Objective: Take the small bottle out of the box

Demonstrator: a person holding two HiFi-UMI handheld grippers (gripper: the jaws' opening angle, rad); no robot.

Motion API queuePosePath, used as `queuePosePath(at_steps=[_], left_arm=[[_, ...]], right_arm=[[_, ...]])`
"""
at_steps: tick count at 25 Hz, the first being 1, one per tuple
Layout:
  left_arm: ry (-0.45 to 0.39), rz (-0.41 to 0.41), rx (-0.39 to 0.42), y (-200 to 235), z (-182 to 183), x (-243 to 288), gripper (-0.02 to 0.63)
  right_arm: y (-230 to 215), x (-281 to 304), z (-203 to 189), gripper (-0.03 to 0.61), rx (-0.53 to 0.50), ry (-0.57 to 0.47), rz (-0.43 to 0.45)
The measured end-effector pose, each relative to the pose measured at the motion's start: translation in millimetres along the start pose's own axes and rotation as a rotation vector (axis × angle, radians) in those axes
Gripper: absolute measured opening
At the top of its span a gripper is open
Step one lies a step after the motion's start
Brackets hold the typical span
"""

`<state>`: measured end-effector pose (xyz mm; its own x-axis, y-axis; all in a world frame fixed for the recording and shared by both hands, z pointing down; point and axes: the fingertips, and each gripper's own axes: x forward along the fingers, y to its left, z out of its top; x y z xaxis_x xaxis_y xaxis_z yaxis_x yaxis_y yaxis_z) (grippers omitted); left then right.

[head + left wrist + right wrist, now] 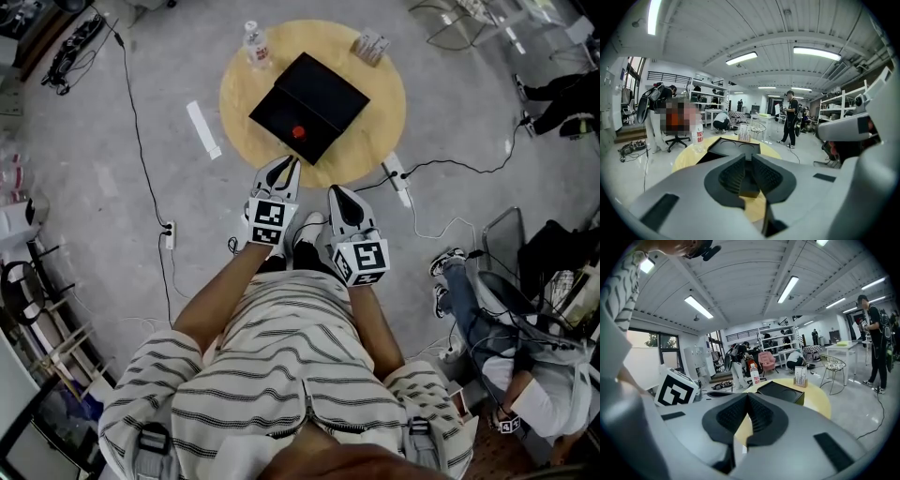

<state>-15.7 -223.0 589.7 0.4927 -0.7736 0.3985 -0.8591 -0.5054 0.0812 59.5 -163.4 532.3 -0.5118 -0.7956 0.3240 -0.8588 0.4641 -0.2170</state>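
The round wooden table (pixel 377 127) stands ahead of both pairs of jaws, with its near edge just past their tips. On it lies the black box (pixel 323 89), turned so that one corner points back toward the grippers. It holds one visible thing, the small bottle (pixel 298 132), which shows only as a red top in the part of the box nearest the jaws.

The left gripper (pixel 286 169) has its ribbed pads drawn together with nothing between them. The right gripper (pixel 336 195) sits beside it, a little further back, its jaws also pressed together on nothing.

Beyond the box, ahead and left of both jaws, a clear water bottle (pixel 255 44) with a red-and-white label stands upright on the table. A small card stand (pixel 370 44) sits at the far edge, ahead and to the right.

Only the head view shows the red top. It lies just ahead of the left tips and slightly to their right, and ahead-left of the right tips, touching neither. The gripper views look low across the table. They show two round hollows in the box's dark surface, but not the small bottle. The right gripper view also catches the left gripper's marker cube, left of its own jaws.
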Motion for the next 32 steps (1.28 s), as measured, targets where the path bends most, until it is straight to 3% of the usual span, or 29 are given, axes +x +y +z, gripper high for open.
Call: queuePosePath(at_steps=[15, 32], left_arm=[[0.096, 0.043, -0.046, 18, -33, 36, 0.126], [0.127, 0.100, -0.035, 41, -49, 71, 0.144]], right_arm=[[-10, 6, -11, 0.018, 0.006, 0.037, 0.006], [-12, 8, -20, 0.018, -0.002, 0.076, 0.006]])
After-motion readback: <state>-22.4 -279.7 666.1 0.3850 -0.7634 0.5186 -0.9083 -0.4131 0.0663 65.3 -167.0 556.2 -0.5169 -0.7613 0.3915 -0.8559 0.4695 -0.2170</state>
